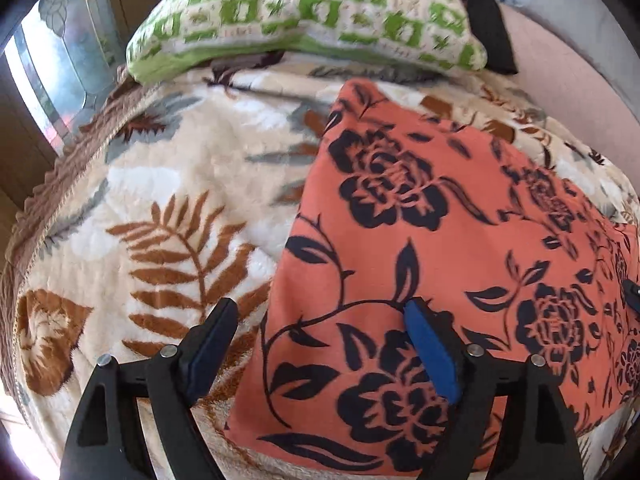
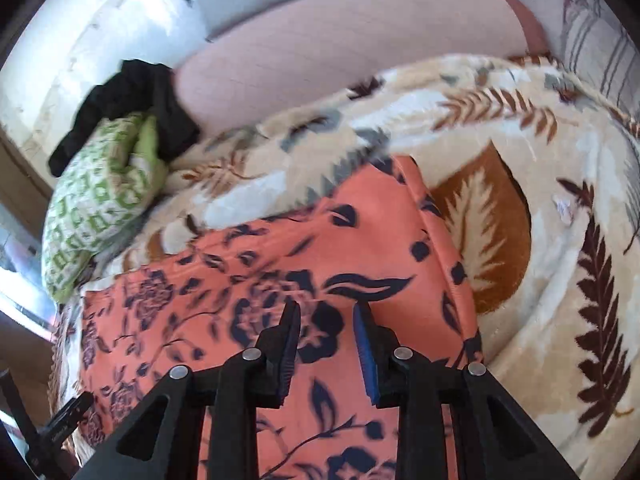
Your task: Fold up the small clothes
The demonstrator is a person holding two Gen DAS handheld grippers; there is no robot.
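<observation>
An orange garment with a black flower print [image 1: 420, 240] lies flat on a cream leaf-patterned blanket [image 1: 160, 200]. My left gripper [image 1: 320, 308] is open and empty above the garment's left edge, one finger over the blanket, one over the cloth. The right wrist view shows the same garment [image 2: 280, 256] with its right edge folded along a straight line. My right gripper [image 2: 326, 312] is open and empty just above the cloth's middle. The tip of the right gripper shows at the right edge of the left wrist view [image 1: 632, 292].
A green and white patterned pillow [image 1: 304, 16] lies at the far end of the blanket, with black clothing [image 2: 132, 108] beside it. A pink sheet [image 2: 352, 60] lies beyond the blanket. A window [image 1: 60, 60] is at the left. The left gripper's tip [image 2: 68, 416] shows at lower left.
</observation>
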